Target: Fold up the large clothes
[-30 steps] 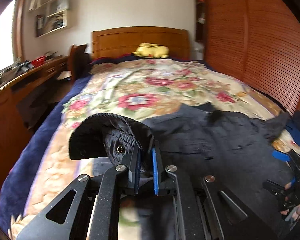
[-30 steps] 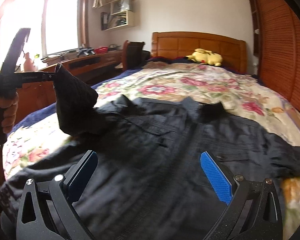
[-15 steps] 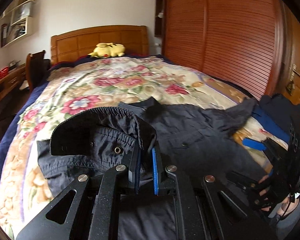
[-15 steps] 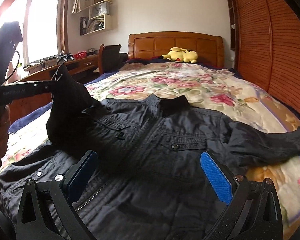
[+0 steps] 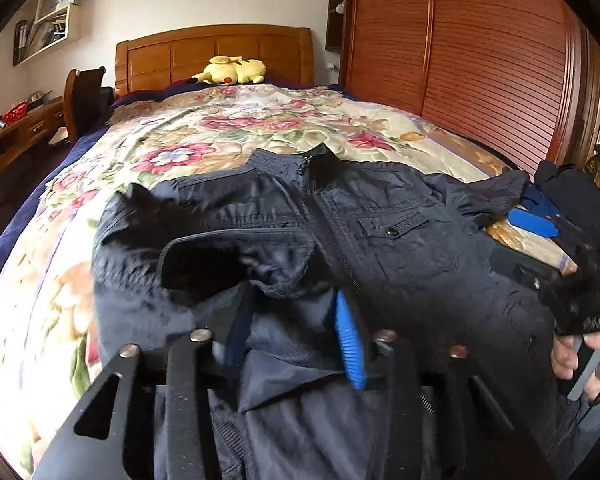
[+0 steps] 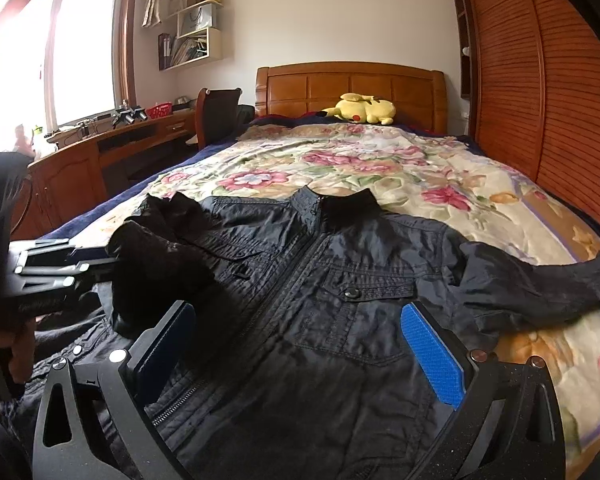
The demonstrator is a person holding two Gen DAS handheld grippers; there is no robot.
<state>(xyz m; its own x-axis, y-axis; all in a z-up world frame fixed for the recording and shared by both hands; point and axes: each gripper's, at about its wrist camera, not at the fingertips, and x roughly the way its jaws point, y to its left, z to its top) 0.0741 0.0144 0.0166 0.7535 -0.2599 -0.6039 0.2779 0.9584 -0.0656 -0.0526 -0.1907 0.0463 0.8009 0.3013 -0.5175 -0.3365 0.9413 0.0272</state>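
A dark navy jacket (image 6: pixel 340 304) lies front up on the floral bedspread, collar toward the headboard; it also shows in the left wrist view (image 5: pixel 380 220). Its left sleeve cuff (image 5: pixel 220 256) lies folded onto the chest. My left gripper (image 5: pixel 292 320) is open, its blue pads apart just behind the cuff. In the right wrist view the left gripper (image 6: pixel 112 264) is at the sleeve. My right gripper (image 6: pixel 300 340) is open and empty, low over the jacket's lower front. The right sleeve (image 6: pixel 540 280) lies spread to the right.
The bed (image 6: pixel 380 160) has a wooden headboard with a yellow plush toy (image 6: pixel 360 108) against it. A wooden desk (image 6: pixel 100 148) and chair stand on the left. A slatted wooden wardrobe (image 6: pixel 560 100) runs along the right.
My left gripper has carried the sleeve cuff over onto the jacket's chest and opened, letting it go. My right gripper stays open and has moved slightly.
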